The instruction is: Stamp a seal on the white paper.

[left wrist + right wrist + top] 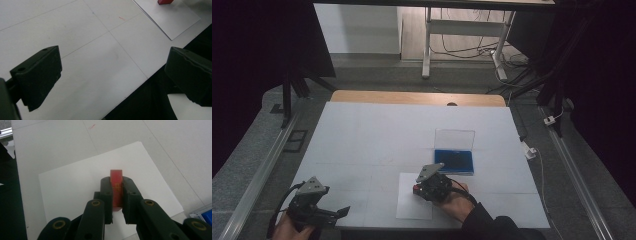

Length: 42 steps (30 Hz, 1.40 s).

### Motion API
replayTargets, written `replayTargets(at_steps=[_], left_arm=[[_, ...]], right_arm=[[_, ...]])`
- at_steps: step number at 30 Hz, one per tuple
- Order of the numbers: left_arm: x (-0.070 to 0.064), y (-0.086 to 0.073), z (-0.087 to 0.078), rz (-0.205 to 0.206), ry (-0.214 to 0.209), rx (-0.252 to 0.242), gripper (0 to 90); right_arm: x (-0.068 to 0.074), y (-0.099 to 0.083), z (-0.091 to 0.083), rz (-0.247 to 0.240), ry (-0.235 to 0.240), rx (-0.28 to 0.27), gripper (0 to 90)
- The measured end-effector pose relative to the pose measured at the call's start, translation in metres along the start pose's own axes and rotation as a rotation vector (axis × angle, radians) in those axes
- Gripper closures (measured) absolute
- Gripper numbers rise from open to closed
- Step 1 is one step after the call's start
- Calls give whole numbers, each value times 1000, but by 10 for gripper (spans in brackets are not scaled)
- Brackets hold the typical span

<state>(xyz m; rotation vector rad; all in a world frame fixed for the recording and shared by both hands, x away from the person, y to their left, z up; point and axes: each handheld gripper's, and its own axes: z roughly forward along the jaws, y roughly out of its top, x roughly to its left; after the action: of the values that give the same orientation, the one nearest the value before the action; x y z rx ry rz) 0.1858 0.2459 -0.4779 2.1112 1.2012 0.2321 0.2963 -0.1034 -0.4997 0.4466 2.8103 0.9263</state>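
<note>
My right hand-held gripper (pixel 117 195) clamps a small red stamp block (pixel 116 185) upright over the white paper sheet (pixel 75 182) just beneath it, seemingly to press a mark, while my left hand-held gripper (pixel 112 77) waits open over the counter (pixel 82 22) nearby.

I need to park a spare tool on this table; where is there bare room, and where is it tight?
Bare white table runs from the far wooden edge down to the paper sheet, left of the blue ink-pad case. Another free patch lies between the left gripper and the sheet. It is crowded where the right gripper holds the red stamp on the sheet.
</note>
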Motion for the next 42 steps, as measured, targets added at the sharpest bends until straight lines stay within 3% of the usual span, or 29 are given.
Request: replayTargets(at_steps=[7, 13, 15, 23, 24, 29, 36, 38, 42], left_arm=[[1, 0, 0, -3, -2, 1, 15], [0, 0, 0, -1, 0, 3, 15], [0, 0, 0, -1, 0, 2, 15], [0, 0, 0, -1, 0, 2, 15], [0, 0, 0, -2, 1, 3, 15], [0, 0, 0, -3, 2, 3, 14], [0, 0, 0, -3, 1, 3, 14], [0, 0, 0, -3, 2, 3, 14], [1, 0, 0, -8, 3, 2, 13]], right_arm=[[-14, -6, 1, 101, 79, -39, 800], [-2, -2, 1, 0, 8, -15, 800], [1, -1, 1, -12, -5, -9, 800], [-15, -7, 1, 113, 85, -47, 800], [-14, -7, 1, 109, 82, -47, 800], [-1, -1, 1, -9, 2, -9, 800], [-13, -6, 1, 97, 82, -38, 800], [-13, -6, 1, 96, 81, -39, 799], [-7, -4, 1, 40, 43, -29, 798]])
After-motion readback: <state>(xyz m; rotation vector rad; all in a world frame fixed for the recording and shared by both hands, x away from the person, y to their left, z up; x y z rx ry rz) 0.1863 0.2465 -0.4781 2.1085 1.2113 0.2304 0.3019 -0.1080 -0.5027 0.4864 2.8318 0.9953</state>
